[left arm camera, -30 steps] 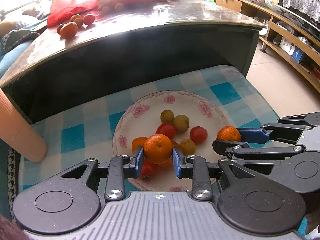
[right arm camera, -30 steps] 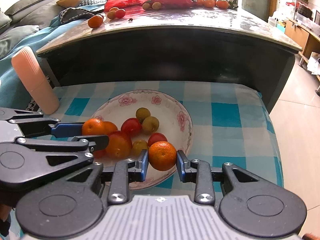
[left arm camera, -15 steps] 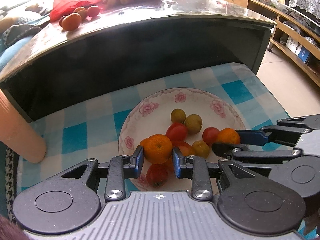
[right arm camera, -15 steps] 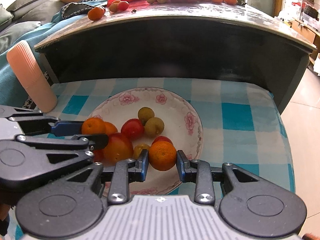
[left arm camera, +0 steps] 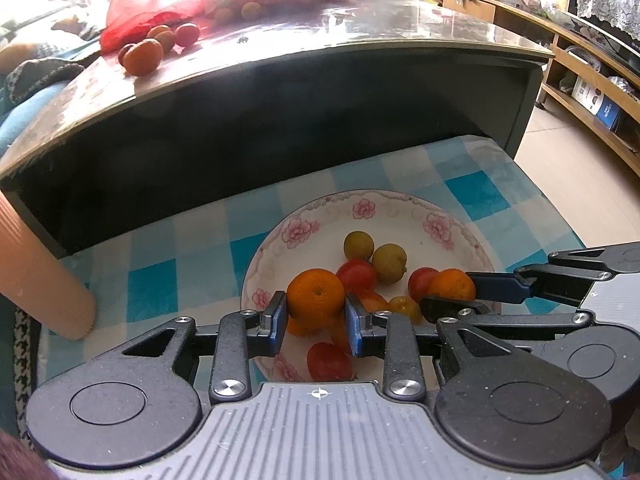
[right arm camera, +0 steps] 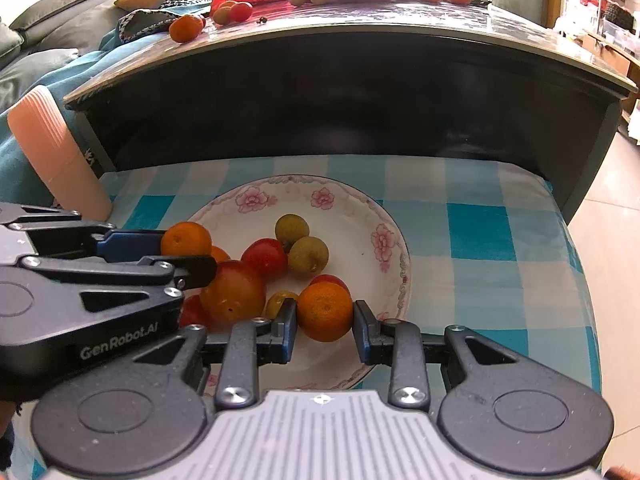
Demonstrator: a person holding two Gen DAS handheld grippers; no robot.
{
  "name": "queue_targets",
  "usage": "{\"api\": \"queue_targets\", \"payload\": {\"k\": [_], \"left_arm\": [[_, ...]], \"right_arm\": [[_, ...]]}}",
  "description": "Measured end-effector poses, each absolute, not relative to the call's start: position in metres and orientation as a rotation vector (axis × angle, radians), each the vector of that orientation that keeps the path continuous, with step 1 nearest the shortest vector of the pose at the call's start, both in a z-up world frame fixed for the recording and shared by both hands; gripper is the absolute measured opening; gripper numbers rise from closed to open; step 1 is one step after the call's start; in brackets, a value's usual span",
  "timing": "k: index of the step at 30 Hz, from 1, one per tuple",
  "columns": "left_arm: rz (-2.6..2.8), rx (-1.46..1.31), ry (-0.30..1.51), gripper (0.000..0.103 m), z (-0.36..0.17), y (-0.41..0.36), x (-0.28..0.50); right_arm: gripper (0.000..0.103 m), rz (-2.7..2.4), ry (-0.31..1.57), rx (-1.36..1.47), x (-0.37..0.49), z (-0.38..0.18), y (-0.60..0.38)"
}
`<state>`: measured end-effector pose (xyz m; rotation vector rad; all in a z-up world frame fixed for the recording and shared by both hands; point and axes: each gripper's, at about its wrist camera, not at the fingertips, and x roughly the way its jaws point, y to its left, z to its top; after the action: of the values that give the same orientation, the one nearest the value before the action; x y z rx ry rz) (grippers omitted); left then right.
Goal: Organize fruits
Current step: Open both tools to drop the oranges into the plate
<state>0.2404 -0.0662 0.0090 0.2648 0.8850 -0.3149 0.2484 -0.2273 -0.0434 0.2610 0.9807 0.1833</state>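
Observation:
A white plate with pink flowers (left arm camera: 362, 197) (right arm camera: 304, 179) stands on a blue-and-white checked cloth (right arm camera: 476, 220). It holds several small fruits: red tomatoes (right arm camera: 265, 256), yellow-green ones (right arm camera: 292, 228) and a larger orange-red one (right arm camera: 236, 292). My left gripper (left arm camera: 316, 308) is shut on a mandarin (left arm camera: 316, 297) just above the plate's left side. My right gripper (right arm camera: 325, 316) is shut on another mandarin (right arm camera: 325, 311) over the plate's near right part. Each gripper also shows in the other's view, the left gripper (right arm camera: 186, 252) and the right gripper (left arm camera: 450, 294), each with its mandarin.
A dark coffee table (left arm camera: 280, 92) overhangs the far side of the cloth, with a red bag (left arm camera: 152, 4) and loose fruits (left arm camera: 142, 56) on top. A peach-coloured cylinder (right arm camera: 56, 152) leans at the left. Wooden shelves (left arm camera: 592, 80) and tiled floor lie to the right.
Both grippers keep their grip on their mandarins. They have drifted slightly inward over the plate; the fruits in the plate lie as before.

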Motion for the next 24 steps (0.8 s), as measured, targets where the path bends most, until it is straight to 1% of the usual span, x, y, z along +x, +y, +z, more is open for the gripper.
{"api": "queue_targets", "payload": {"k": [7,10,11,12,13,15,24], "left_arm": [[-0.315,0.243,0.880,0.039,0.011,-0.064,0.243],[-0.309,0.239,0.876,0.042,0.011,-0.064,0.243],[-0.307,0.235,0.874,0.045,0.011,-0.064,0.243],[-0.311,0.226,0.872,0.058,0.011,-0.063,0.244],[-0.320,0.213,0.871,0.065,0.012,-0.063,0.243],[-0.336,0.215,0.865,0.064,0.013,-0.066,0.241],[-0.318,0.217,0.850,0.066,0.017,-0.063,0.239]], "right_arm": [[0.045,0.177,0.978,0.273,0.250,-0.043,-0.229],[0.045,0.176,0.979,0.279,0.250,-0.043,-0.229],[0.045,0.176,0.980,0.281,0.251,-0.044,-0.230],[0.046,0.177,0.982,0.282,0.251,-0.044,-0.230],[0.046,0.188,0.986,0.279,0.251,-0.044,-0.229],[0.049,0.208,0.985,0.276,0.250,-0.044,-0.226],[0.050,0.204,0.971,0.257,0.248,-0.039,-0.223]]}}
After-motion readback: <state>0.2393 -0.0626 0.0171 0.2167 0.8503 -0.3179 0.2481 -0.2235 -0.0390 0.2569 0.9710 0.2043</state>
